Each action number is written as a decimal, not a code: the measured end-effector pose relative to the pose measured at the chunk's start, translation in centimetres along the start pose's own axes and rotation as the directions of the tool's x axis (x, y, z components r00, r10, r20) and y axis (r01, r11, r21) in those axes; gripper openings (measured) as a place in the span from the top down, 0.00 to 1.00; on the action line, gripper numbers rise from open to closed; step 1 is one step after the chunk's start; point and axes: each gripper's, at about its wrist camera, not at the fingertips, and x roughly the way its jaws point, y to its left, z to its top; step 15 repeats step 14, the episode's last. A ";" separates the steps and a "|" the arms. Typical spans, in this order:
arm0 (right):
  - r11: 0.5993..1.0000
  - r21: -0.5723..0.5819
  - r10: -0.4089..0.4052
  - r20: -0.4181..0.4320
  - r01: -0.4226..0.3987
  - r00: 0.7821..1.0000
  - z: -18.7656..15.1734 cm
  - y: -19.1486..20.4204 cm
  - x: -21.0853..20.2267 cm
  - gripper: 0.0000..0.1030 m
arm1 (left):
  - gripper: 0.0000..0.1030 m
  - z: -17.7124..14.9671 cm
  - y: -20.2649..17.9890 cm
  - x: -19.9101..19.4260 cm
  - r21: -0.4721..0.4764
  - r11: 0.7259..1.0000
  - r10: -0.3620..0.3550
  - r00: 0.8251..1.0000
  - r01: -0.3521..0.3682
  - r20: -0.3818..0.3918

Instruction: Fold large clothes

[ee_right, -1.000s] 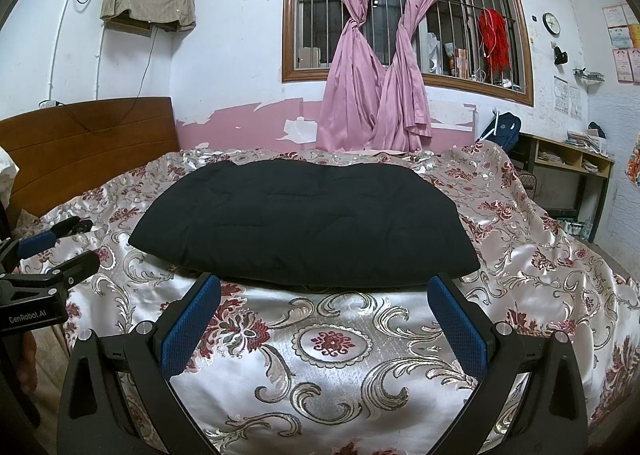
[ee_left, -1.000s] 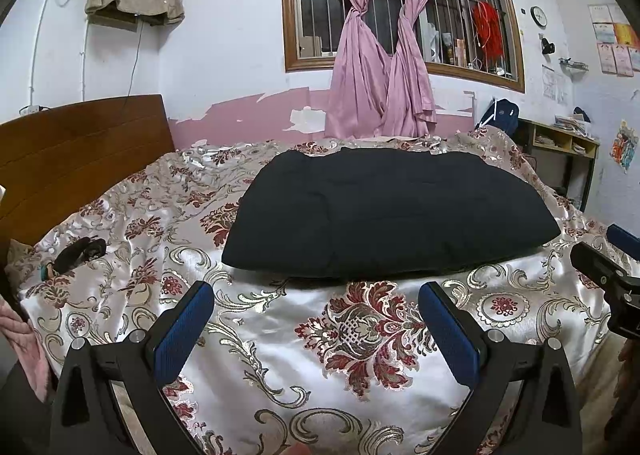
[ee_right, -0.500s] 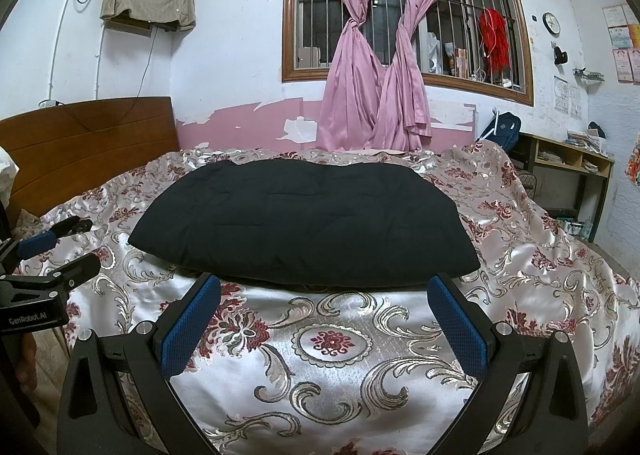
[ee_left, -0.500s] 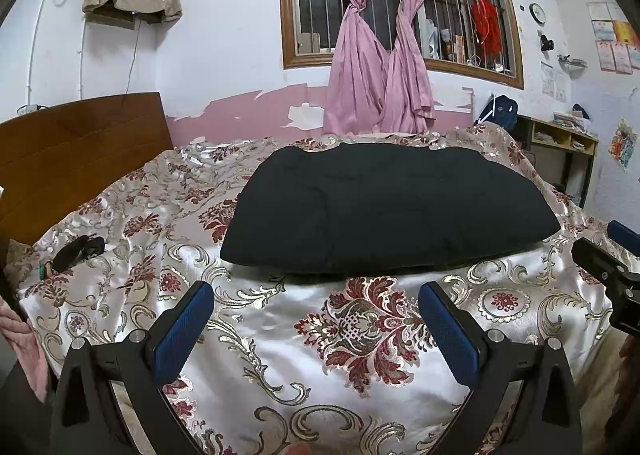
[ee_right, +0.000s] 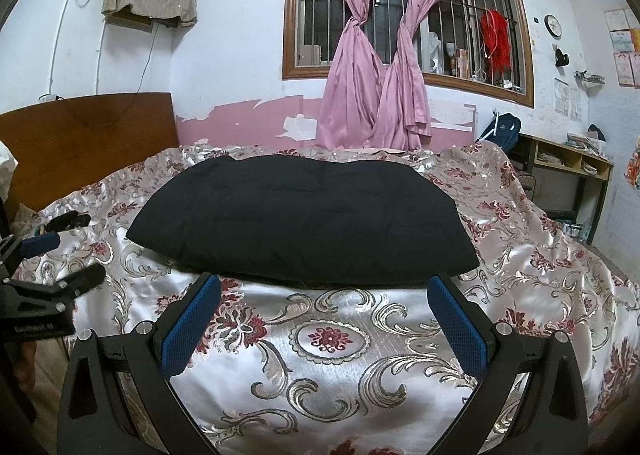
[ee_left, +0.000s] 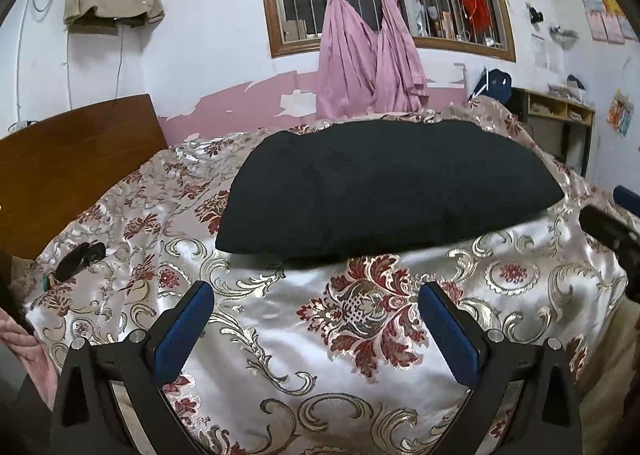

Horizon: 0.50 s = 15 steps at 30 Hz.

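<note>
A large black garment [ee_left: 384,191], folded into a flat, roughly rectangular slab of dark fabric, lies in the middle of a bed covered by a shiny silver satin bedspread [ee_left: 280,319] patterned with red flowers and gold scrolls. The left claw [ee_left: 316,299], with black arms and blue textured pads, hangs over the near edge of the bed with its jaws spread wide and nothing between them; the garment's near hem lies just beyond its fingertips. The right claw [ee_right: 324,291] is likewise spread wide and empty, its fingertips close to the garment's front edge but apart from it. In the right wrist view the left claw shows at the left margin, and in the left wrist view part of the right claw shows at the right margin. A small dark object [ee_left: 80,255] rests on the bedspread near the brown wooden headboard [ee_left: 76,159]. Behind the bed, knotted pink curtains [ee_right: 376,67] hang at a barred window.
</note>
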 end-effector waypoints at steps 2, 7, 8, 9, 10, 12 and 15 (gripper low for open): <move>1.000 -0.001 0.000 -0.001 0.000 1.000 0.0 -0.1 0.0 0.02 | 0.00 -0.1 -0.2 -0.1 0.008 1.000 -0.008 1.000 0.008 0.000; 1.000 -0.001 0.000 -0.002 0.000 1.000 0.0 0.1 0.1 0.02 | 0.00 -0.1 -0.2 -0.1 0.007 1.000 -0.008 1.000 0.008 -0.005; 1.000 -0.001 0.000 -0.003 0.000 1.000 0.0 0.1 0.1 0.02 | 0.00 -0.1 -0.2 -0.1 0.004 1.000 -0.008 1.000 0.008 -0.009; 1.000 -0.001 0.000 -0.003 0.000 1.000 0.0 0.0 0.1 0.02 | 0.00 -0.1 -0.1 0.0 0.003 1.000 -0.009 1.000 0.009 -0.011; 1.000 -0.001 0.000 -0.004 -0.001 1.000 -0.1 0.0 0.1 0.02 | 0.00 -0.1 -0.1 0.0 0.000 1.000 -0.007 1.000 0.007 -0.014; 1.000 -0.002 0.001 -0.007 -0.001 1.000 -0.2 -0.1 0.2 0.02 | 0.00 -0.2 0.1 0.1 -0.004 1.000 -0.005 1.000 0.005 -0.020; 1.000 -0.003 0.001 -0.007 -0.001 1.000 -0.2 -0.2 0.2 0.02 | 0.00 -0.3 0.2 0.2 -0.008 1.000 -0.008 1.000 0.008 -0.024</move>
